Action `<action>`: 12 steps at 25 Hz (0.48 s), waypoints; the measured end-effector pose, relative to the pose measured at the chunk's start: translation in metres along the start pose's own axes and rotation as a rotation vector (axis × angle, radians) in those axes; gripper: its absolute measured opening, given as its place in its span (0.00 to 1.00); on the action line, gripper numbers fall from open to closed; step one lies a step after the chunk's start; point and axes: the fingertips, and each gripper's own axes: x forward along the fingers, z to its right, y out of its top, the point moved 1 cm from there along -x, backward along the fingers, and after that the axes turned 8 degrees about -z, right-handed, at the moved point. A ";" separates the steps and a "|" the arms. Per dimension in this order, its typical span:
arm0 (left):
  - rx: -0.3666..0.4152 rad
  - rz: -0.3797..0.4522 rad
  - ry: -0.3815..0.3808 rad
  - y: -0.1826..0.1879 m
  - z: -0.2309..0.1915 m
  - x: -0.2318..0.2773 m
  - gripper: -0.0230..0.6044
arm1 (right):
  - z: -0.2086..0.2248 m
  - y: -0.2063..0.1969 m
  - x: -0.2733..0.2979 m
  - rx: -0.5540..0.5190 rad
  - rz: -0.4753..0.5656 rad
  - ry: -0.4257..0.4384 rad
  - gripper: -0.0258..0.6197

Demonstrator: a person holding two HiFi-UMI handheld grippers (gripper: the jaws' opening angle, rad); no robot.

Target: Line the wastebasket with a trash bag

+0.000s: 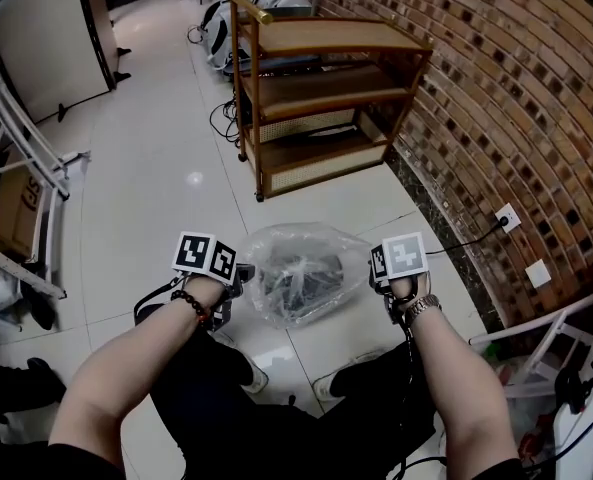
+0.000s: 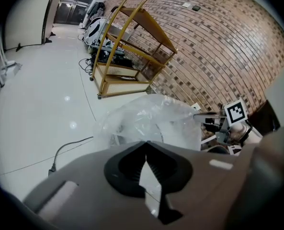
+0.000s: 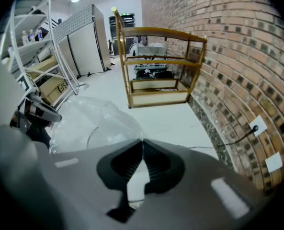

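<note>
No legible text, print on cardboard box [image 1: 11,218] too blurred to read

Clear bag [image 1: 301,268] — red-brn brick wall [image 1: 496,98]

light: bright, overhead | glare: floor [image 1: 194,179] | edges: fisheye-warped, dark corners

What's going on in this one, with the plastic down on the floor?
A person holds a claw in each hand and is fitting a clear trash bag over a dark wastebasket on the tiled floor. The left claw and the right claw are each shut on the bag's film, at opposite sides. The bag looks billowed over the basket rather than tucked in, so the lining seems not yet finished.
</note>
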 end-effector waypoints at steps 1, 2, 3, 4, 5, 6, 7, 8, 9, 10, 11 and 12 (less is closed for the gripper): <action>-0.002 -0.004 0.007 0.001 -0.003 0.003 0.04 | 0.000 -0.001 0.004 0.002 -0.001 0.001 0.04; -0.004 -0.008 0.012 0.002 -0.005 0.005 0.04 | 0.001 -0.001 0.008 0.004 -0.003 0.003 0.04; -0.005 -0.012 0.016 0.003 -0.007 0.008 0.04 | 0.000 -0.002 0.012 0.007 -0.005 0.004 0.04; -0.007 -0.018 0.019 0.003 -0.009 0.011 0.04 | 0.000 -0.003 0.016 0.008 -0.008 0.006 0.04; -0.007 -0.024 0.021 0.003 -0.011 0.014 0.04 | 0.000 -0.004 0.020 0.009 -0.011 0.009 0.04; -0.008 -0.032 0.023 0.002 -0.013 0.017 0.04 | -0.001 -0.005 0.024 0.009 -0.013 0.011 0.04; -0.008 -0.039 0.026 0.002 -0.014 0.020 0.04 | -0.001 -0.005 0.028 0.008 -0.014 0.013 0.04; -0.008 -0.047 0.028 0.001 -0.016 0.023 0.04 | -0.001 -0.006 0.032 0.007 -0.016 0.015 0.04; -0.008 -0.054 0.031 0.001 -0.017 0.027 0.04 | -0.001 -0.006 0.036 0.008 -0.019 0.017 0.04; -0.008 -0.062 0.033 0.001 -0.019 0.031 0.04 | -0.001 -0.007 0.040 0.009 -0.023 0.020 0.04; -0.009 -0.070 0.034 0.000 -0.021 0.035 0.04 | -0.002 -0.009 0.045 0.009 -0.030 0.023 0.04; -0.009 -0.077 0.034 0.000 -0.022 0.039 0.04 | -0.002 -0.011 0.050 0.009 -0.038 0.026 0.04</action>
